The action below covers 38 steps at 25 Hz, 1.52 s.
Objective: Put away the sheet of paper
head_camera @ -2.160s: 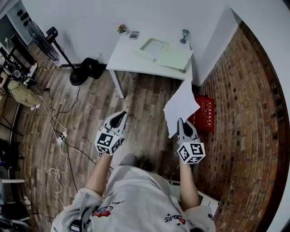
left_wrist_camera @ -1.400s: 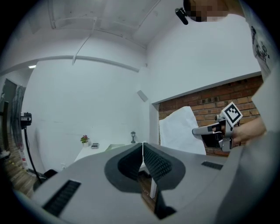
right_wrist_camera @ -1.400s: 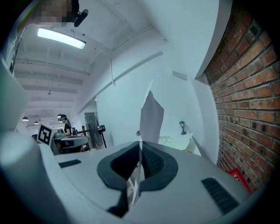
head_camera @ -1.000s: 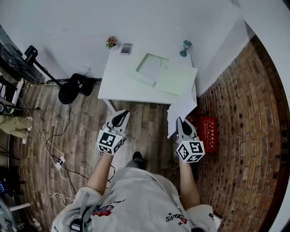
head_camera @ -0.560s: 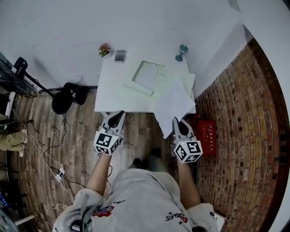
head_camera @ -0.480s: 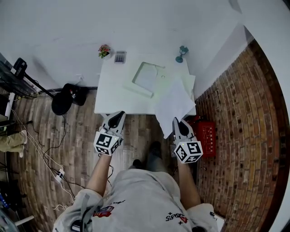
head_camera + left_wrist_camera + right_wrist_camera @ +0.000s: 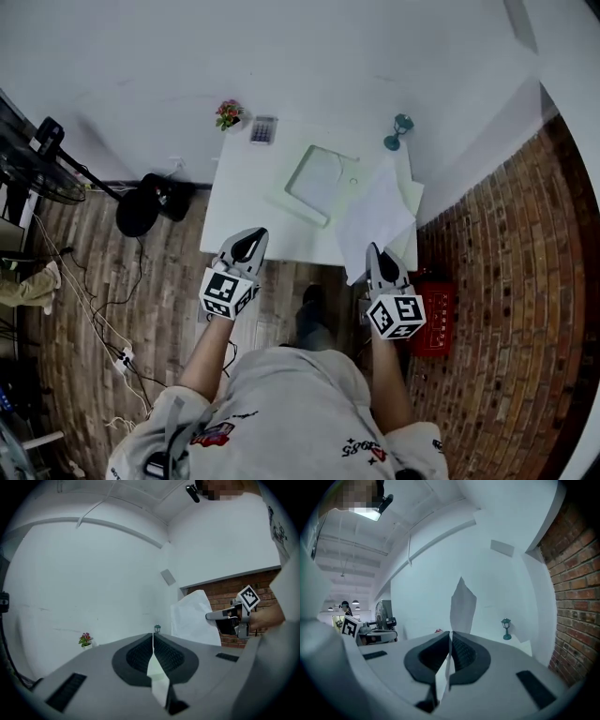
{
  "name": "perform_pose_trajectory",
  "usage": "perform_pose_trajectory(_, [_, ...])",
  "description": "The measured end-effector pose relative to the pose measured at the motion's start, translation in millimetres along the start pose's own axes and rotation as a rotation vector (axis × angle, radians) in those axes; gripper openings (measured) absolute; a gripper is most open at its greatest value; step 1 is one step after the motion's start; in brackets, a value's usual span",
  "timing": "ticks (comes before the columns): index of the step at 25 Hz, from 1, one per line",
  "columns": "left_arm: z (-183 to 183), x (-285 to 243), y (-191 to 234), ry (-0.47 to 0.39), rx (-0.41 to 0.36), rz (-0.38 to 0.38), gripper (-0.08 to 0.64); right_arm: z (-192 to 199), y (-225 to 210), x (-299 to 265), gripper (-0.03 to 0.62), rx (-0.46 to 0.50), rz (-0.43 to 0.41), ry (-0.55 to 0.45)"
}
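sheet of paper is standing white and upright out of the right gripper, whose jaws are clenching its lower edge; it is hanging in the air over the front right corner of the desk, not lying on it. left gripper is hovering just off the desk's front edge, jaws pressing together on nothing. pale green folder is lying open toward the right side, while a calculator, flower pot and teal lamp figurine are sitting along the back edge.
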<state>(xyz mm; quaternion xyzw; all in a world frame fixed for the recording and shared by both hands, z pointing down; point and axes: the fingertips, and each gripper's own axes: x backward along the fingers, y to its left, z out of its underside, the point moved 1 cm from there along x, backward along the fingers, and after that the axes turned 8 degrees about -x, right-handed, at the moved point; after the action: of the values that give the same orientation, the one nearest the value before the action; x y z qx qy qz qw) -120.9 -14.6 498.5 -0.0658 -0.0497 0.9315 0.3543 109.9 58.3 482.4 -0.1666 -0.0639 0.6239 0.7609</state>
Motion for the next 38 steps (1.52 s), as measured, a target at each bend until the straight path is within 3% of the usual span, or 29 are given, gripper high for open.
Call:
perform_pose_trajectory(13, [-23,-158,83,0.004,0.002,-0.079,0.025,-67,-95,-154,-0.005,-0.021,-0.071,0.013])
perform_pose_trajectory(19, [-21,-198,104,0.017,0.020,-0.091,0.025,-85,-122,-204,-0.005,-0.022,-0.081,0.023])
perform_pose_trajectory(27, [-9,-224,141,0.041,0.028,-0.046,0.025,-86,-125,-245,-0.005,-0.043,-0.040,0.028])
perform_pose_trajectory(38, [4,-241,172,0.053,0.048,0.020,0.025,-78,-110,-258,-0.005,-0.055,0.009,0.032])
